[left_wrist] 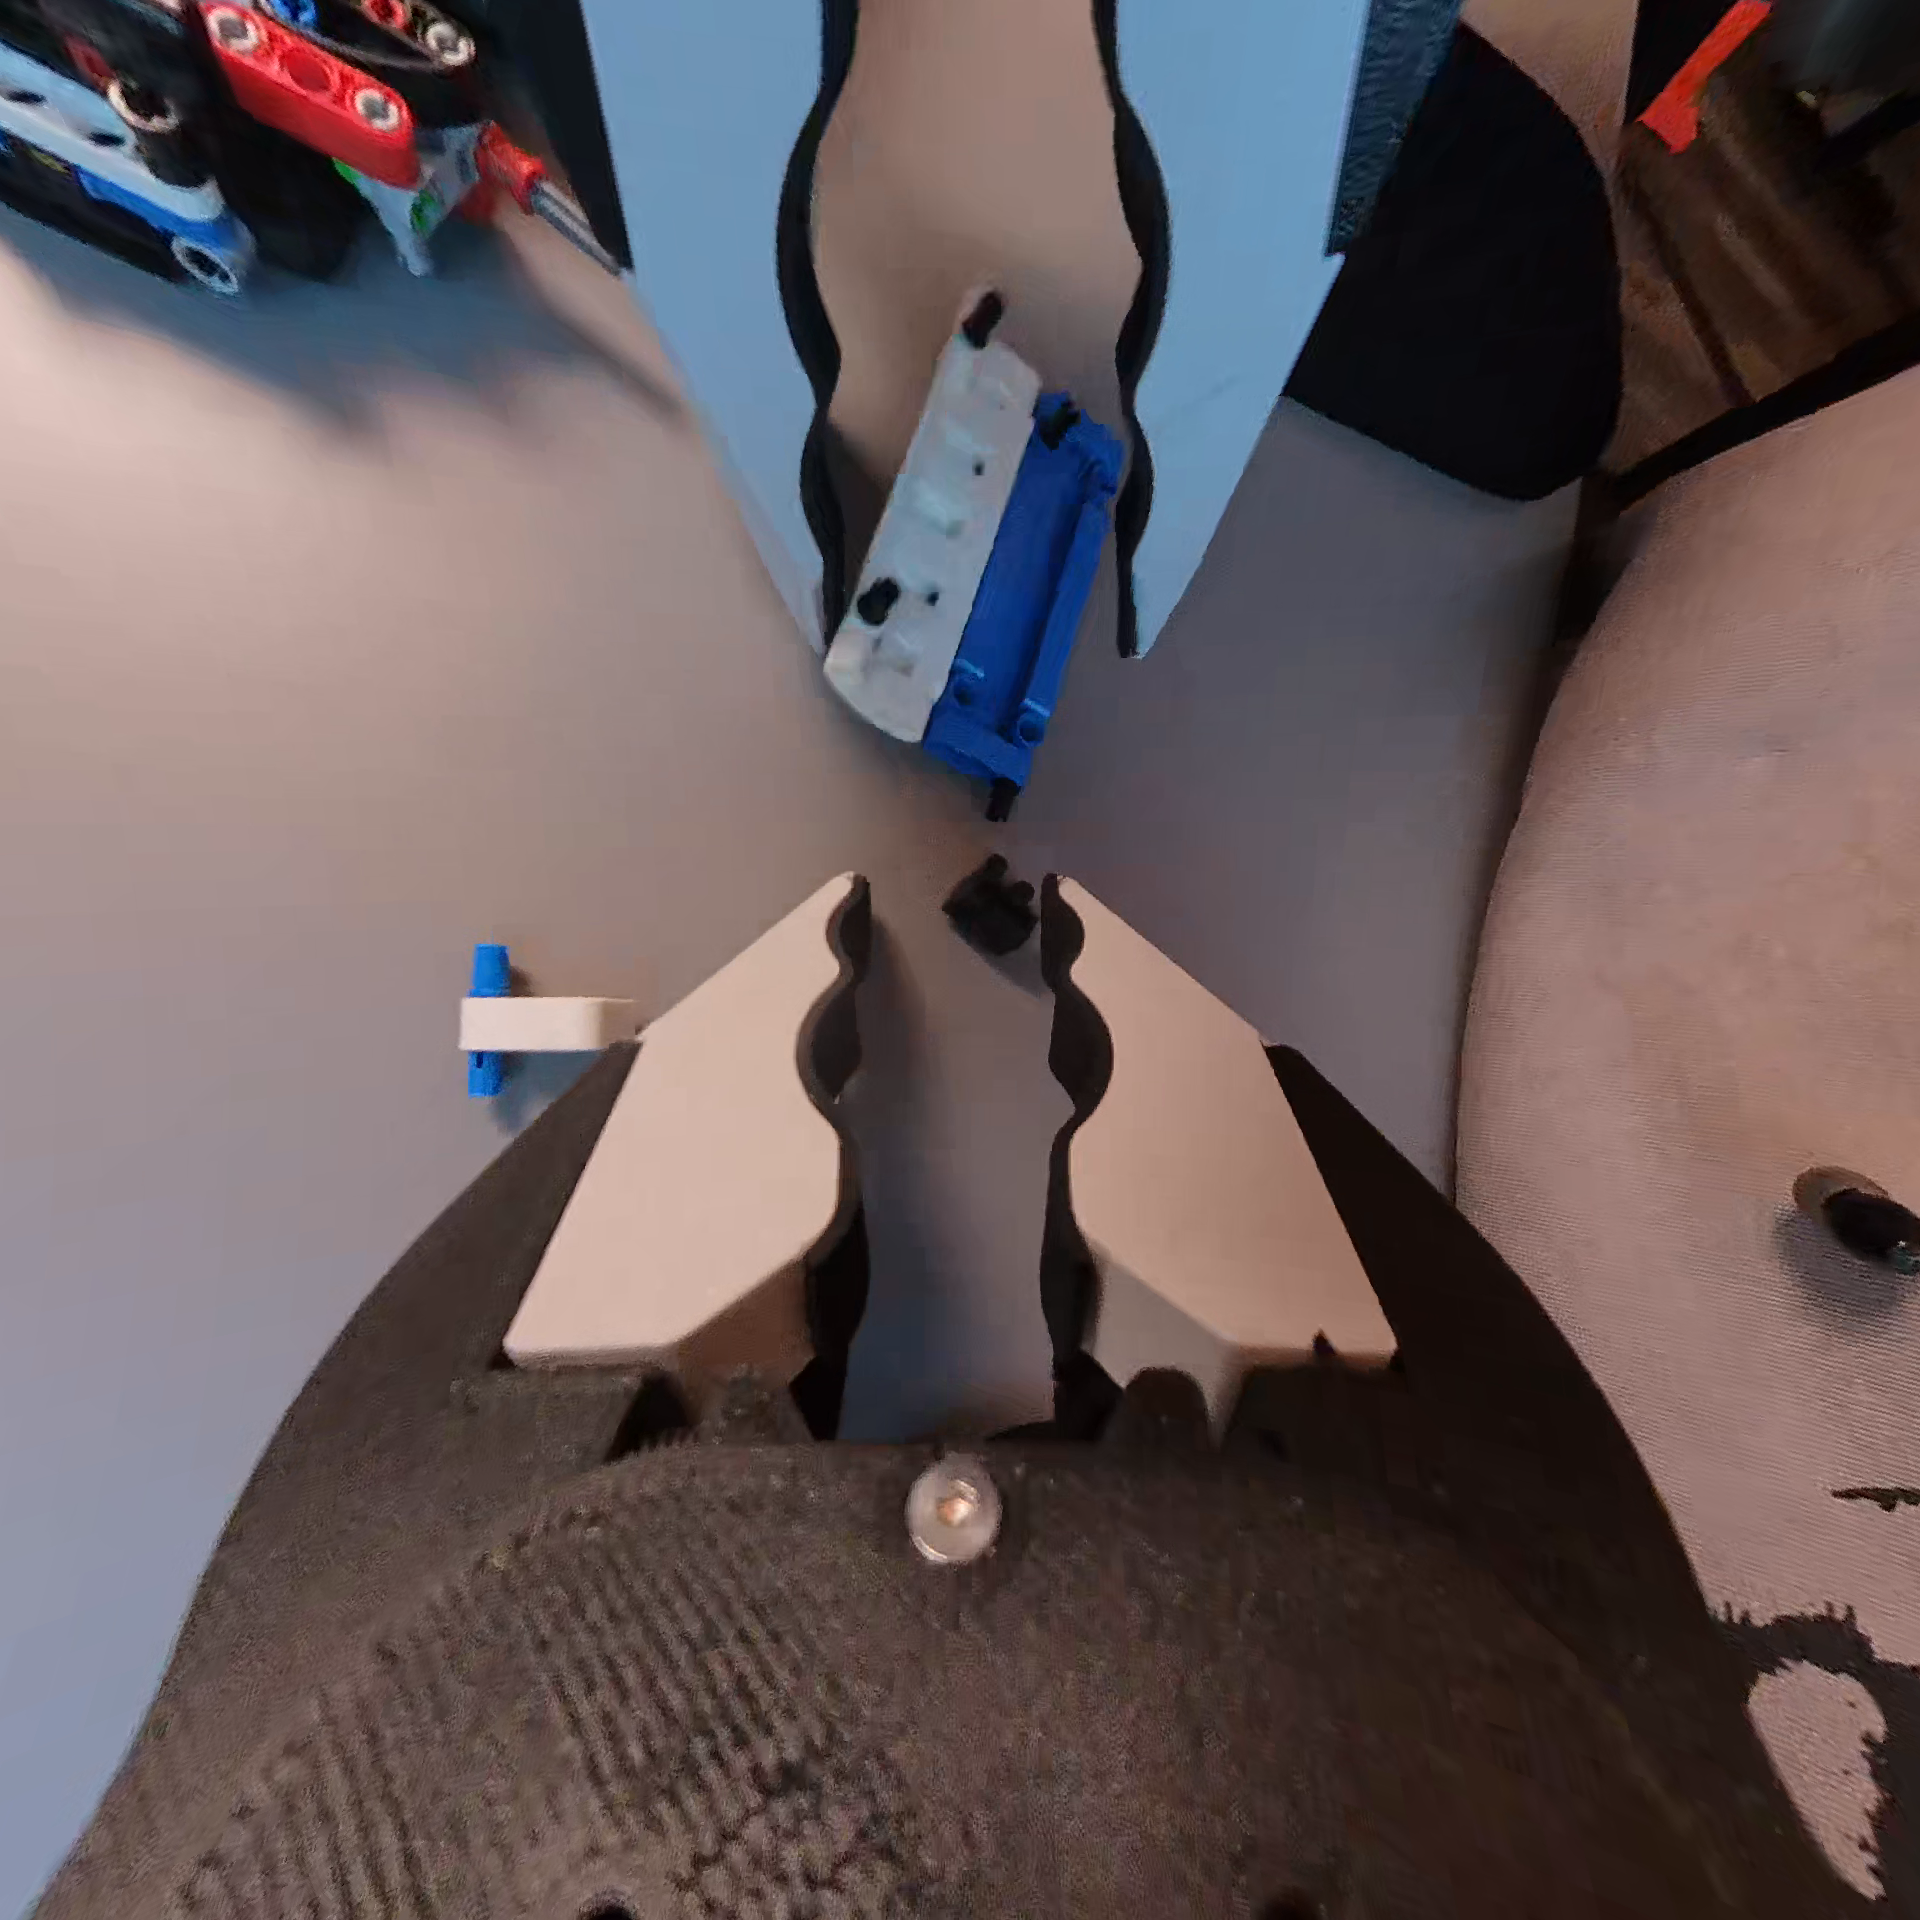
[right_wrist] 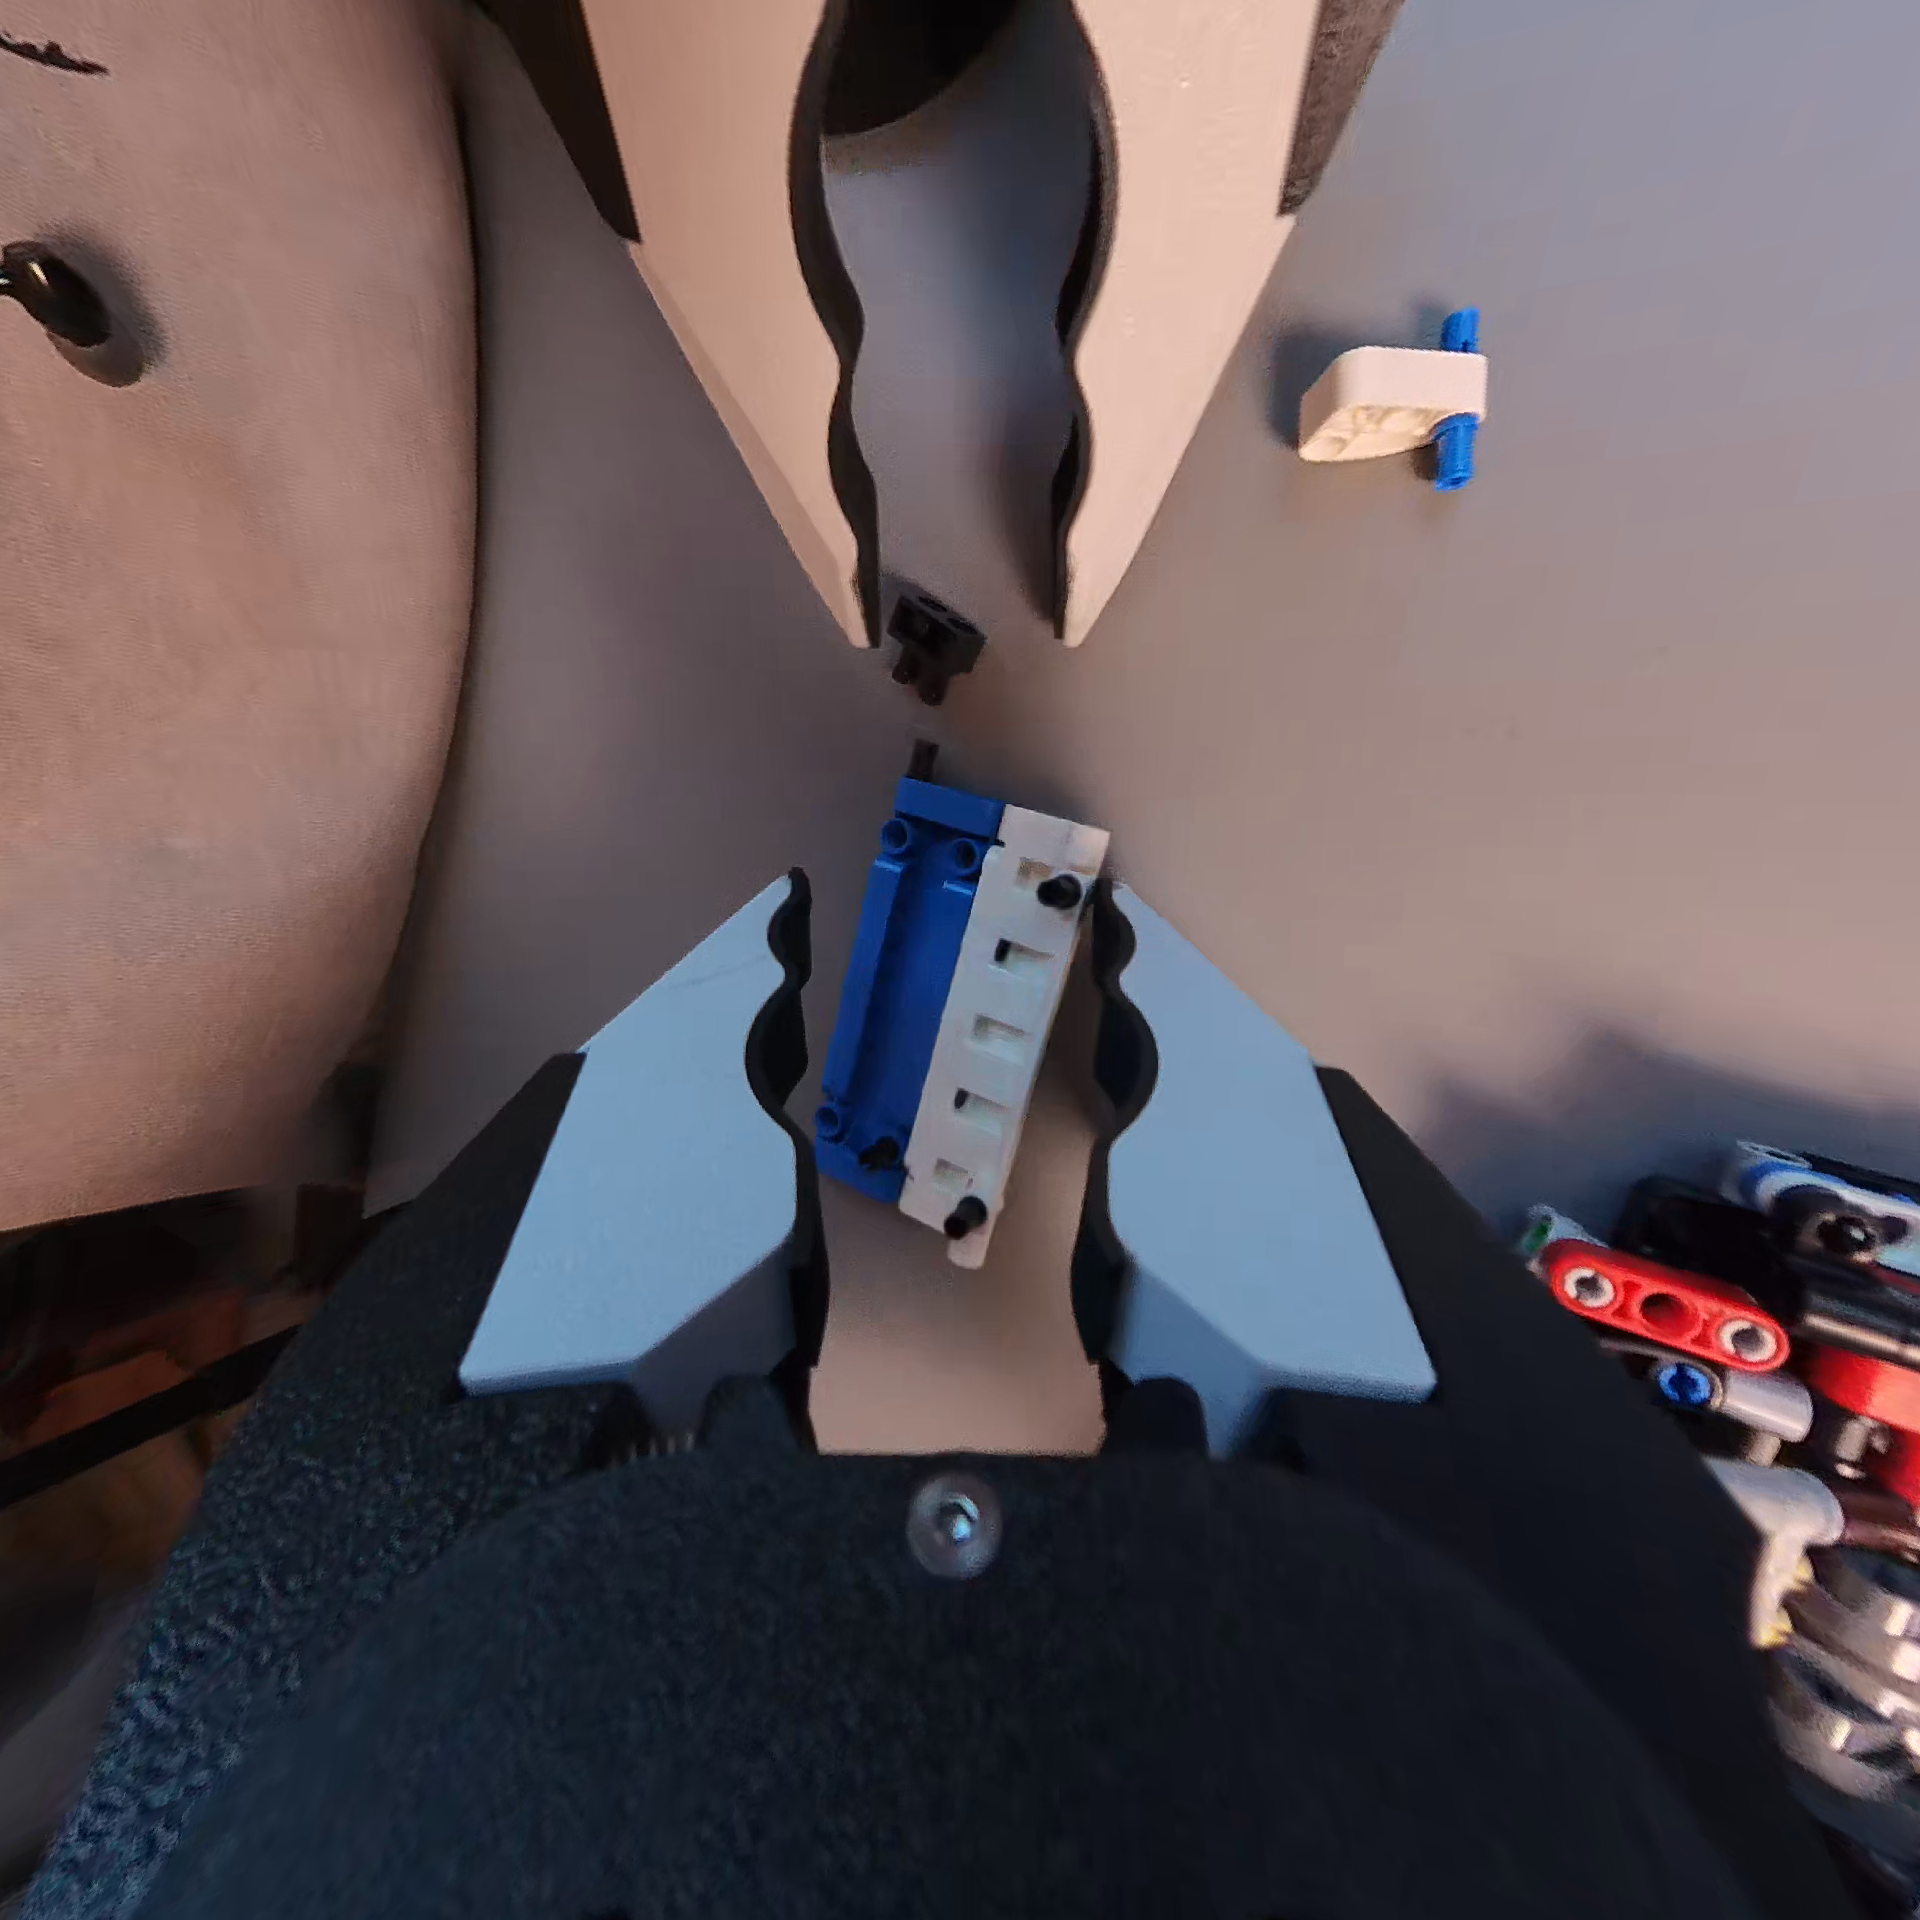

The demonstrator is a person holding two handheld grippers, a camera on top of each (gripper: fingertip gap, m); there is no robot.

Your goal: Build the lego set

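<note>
Two claws face tip to tip over the worktop (left_wrist: 260, 675). Right claw (right_wrist: 951, 904) straddles the blue-white block (right_wrist: 956, 1013) at frame centre, jaws apart, not clamping. Left claw (left_wrist: 956, 888), parted, hovers at a black connector (left_wrist: 992, 914). Both pieces look light, rigid, slick; grip flat sides.

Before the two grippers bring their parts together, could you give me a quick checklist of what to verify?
1. Blue and white assembly sits between the right gripper's fingers: ok; firm clamping: cannot tell.
2. Small black connector is at the left gripper's tips: ok; actually gripped: cannot tell.
3. Connector separated from the assembly's end pin, gap visible: ok.
4. Connector lined up with that pin: cannot tell.
5. White beam with blue pin lies apart on the table, out of the path: ok.
6. Larger model is off to the side: ok.
</note>
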